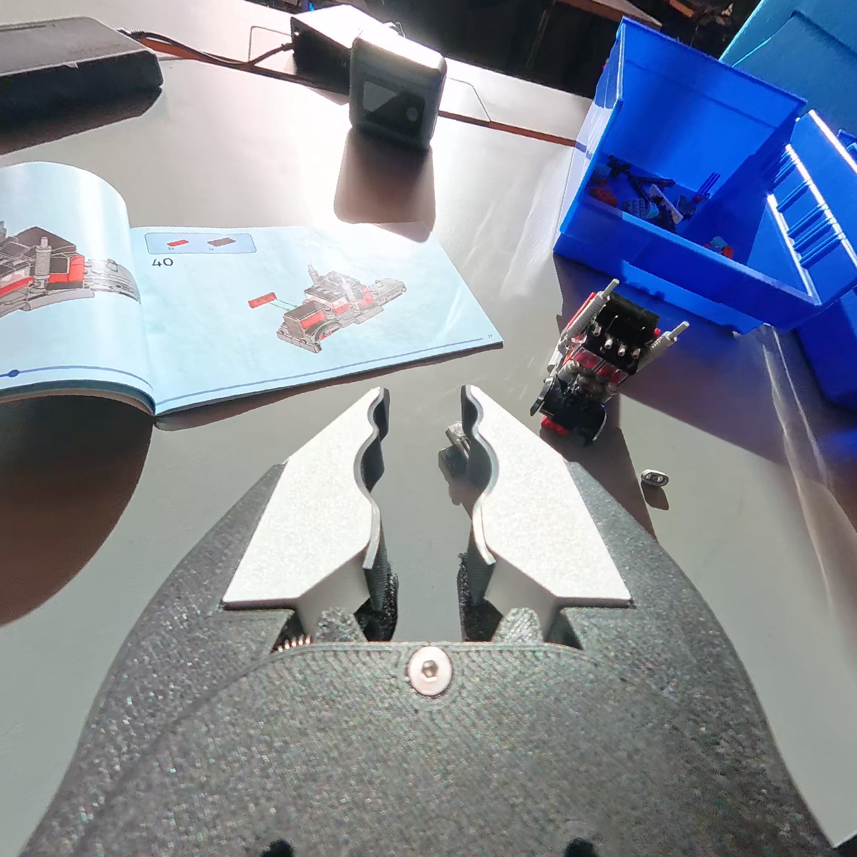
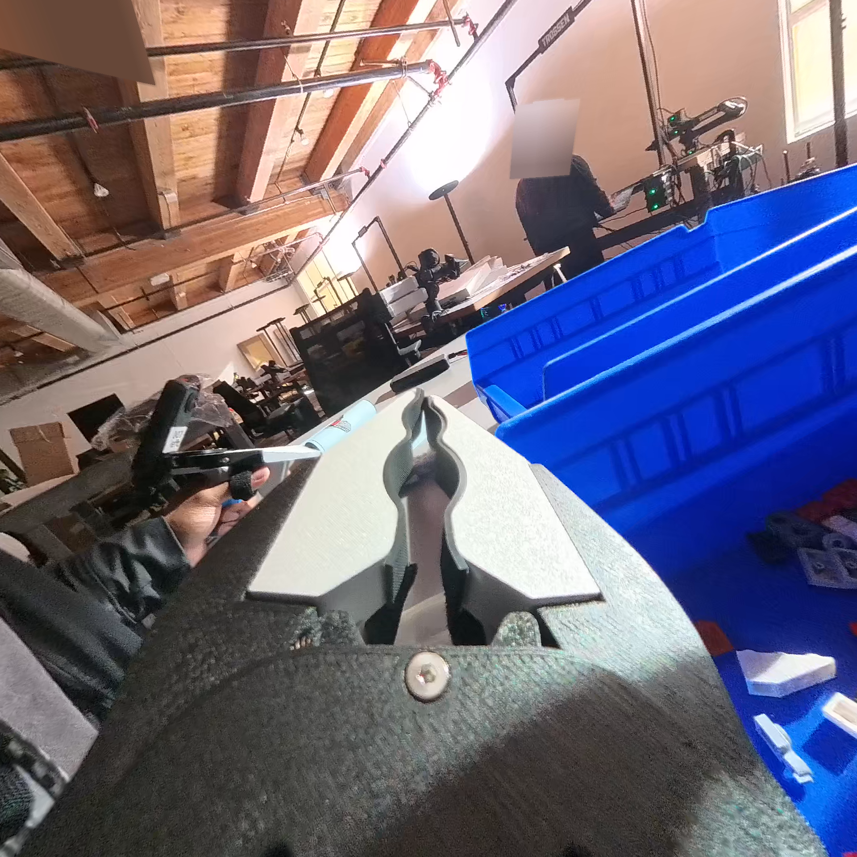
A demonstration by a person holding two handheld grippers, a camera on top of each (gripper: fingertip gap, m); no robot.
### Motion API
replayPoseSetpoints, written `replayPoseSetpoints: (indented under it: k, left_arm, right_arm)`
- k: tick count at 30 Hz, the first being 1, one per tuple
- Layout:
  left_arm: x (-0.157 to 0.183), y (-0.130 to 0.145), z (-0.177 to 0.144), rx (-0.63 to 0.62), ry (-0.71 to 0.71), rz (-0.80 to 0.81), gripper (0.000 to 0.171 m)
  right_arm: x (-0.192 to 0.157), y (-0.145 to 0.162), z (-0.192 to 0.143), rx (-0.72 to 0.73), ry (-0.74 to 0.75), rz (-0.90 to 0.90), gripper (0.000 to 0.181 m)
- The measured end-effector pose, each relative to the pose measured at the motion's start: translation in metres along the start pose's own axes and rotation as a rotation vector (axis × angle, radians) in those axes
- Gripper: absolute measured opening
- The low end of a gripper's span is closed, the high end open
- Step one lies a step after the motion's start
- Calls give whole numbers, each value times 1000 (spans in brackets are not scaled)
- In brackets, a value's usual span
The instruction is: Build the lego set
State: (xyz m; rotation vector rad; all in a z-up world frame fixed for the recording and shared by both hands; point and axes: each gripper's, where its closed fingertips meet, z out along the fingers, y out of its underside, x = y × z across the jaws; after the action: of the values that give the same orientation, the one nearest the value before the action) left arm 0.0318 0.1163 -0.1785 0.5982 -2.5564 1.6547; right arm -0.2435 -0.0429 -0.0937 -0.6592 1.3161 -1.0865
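The left gripper (image 1: 424, 408), fingers spread, hovers with a small dark piece (image 1: 452, 452), possibly Lego, just inside its right finger, the truck (image 1: 598, 366) farther right.

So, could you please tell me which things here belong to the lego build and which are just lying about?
Belongs to the build:
lego truck
instruction booklet
blue parts bin
small grey piece

Just lying about:
grey camera cube
black case
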Motion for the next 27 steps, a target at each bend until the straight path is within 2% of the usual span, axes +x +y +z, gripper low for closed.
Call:
replayPoseSetpoints:
  k: [22, 27]
  left_arm:
    - [-3, -6, -6, 53, -11, -11, 32]
    - [-10, -15, -15, 133, -44, -54, 31]
  right_arm:
    - [-12, 9, 9, -37, 57, -185, 0]
    - [-18, 11, 13, -36, 72, -256, 0]
